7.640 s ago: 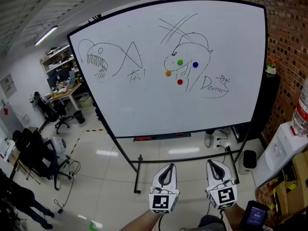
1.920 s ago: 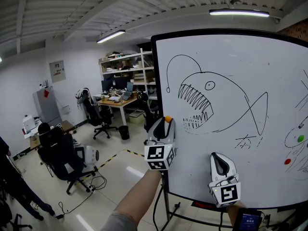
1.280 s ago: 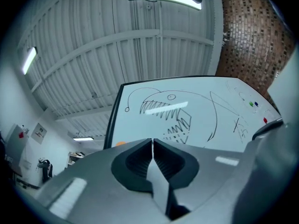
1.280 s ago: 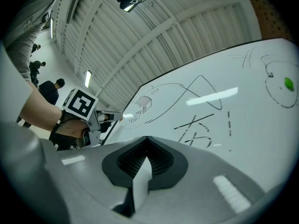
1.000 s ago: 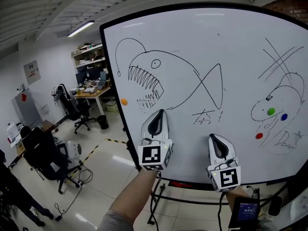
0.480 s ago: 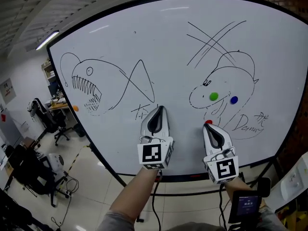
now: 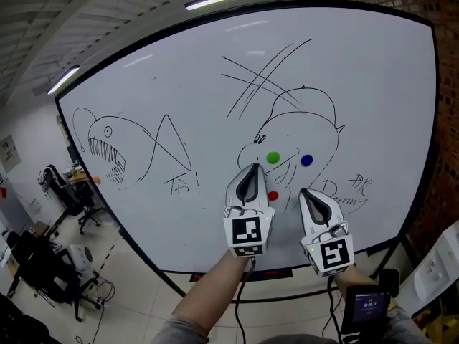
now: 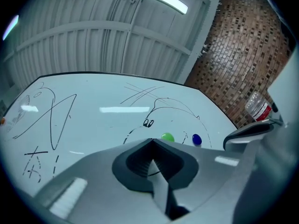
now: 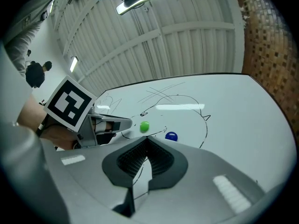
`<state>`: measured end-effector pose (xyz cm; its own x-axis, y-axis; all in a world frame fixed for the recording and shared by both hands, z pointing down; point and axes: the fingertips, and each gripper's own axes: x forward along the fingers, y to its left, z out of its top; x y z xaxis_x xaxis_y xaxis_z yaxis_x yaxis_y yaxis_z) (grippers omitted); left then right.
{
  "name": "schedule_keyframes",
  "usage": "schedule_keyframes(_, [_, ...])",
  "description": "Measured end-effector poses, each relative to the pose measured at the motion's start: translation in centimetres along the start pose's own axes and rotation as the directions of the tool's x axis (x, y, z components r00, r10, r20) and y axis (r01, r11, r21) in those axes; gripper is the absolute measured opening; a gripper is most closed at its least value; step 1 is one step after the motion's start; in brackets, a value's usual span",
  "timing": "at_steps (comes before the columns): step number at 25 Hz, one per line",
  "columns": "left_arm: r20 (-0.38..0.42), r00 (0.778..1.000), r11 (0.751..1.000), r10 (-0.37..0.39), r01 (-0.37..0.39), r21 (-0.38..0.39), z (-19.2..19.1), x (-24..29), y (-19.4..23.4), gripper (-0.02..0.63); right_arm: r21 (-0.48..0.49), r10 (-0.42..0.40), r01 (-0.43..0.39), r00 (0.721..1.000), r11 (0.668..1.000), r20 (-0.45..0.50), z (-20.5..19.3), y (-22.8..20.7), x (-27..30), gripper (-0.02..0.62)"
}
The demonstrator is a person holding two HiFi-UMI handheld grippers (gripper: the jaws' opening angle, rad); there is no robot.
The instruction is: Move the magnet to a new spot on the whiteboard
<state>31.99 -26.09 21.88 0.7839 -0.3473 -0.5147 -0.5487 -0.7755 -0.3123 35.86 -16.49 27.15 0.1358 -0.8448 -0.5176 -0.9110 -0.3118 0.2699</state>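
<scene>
Low in the centre of the head view, the left tool (image 7: 250, 168) is closed and empty, its tip just left of a red magnet (image 7: 272, 196) on the whiteboard (image 7: 179, 84). The right tool (image 7: 305, 192), beside it, is closed too. An orange magnet (image 7: 79, 180), probably the task's, sits alone at the board's far left edge. Any further grasp needs the jaws opened first, then squared around the magnet.

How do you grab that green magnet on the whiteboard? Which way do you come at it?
Probably by its round edge, one jaw on each side, coming straight at the whiteboard. The green magnet is a small button sitting flat on it, with bare board around it.
</scene>
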Motion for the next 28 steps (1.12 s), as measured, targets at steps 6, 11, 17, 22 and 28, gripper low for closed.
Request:
schedule_keyframes(6, [0.005, 1.0, 0.998, 0.007, -0.007, 0.056, 0.8, 1.4, -2.6, 0.055, 0.008, -0.006, 0.006, 1.0, 1.0, 0.018, 0.8, -2.2, -1.0, 0.008])
schedule_keyframes(11, [-0.012, 1.0, 0.992, 0.018, -0.016, 0.121, 0.7, 2.6, -3.7, 0.151, 0.027, -0.019, 0.018, 0.999, 0.999, 0.032, 1.1, -3.3, -1.5, 0.008])
schedule_keyframes(17, [-0.012, 0.995, 0.976, 0.1, -0.096, 0.195, 0.2, 3.1, -3.5, 0.144, 0.012, -0.027, 0.027, 0.999, 1.0, 0.035, 1.0, -4.4, -1.9, 0.008])
schedule_keyframes(22, [-0.023, 0.997, 0.981, 0.068, -0.063, 0.185, 0.0, 3.1, -3.5, 0.124, 0.031, -0.029, 0.028, 0.999, 0.999, 0.027, 0.7, -4.4, -1.7, 0.008])
schedule_keyframes(28, [0.033, 0.999, 0.983, 0.043, -0.048, 0.175, 2.4, 1.8, -3.0, 0.124, 0.03, -0.006, 0.006, 1.0, 1.0, 0.024, 0.8, -2.9, -1.2, 0.008])
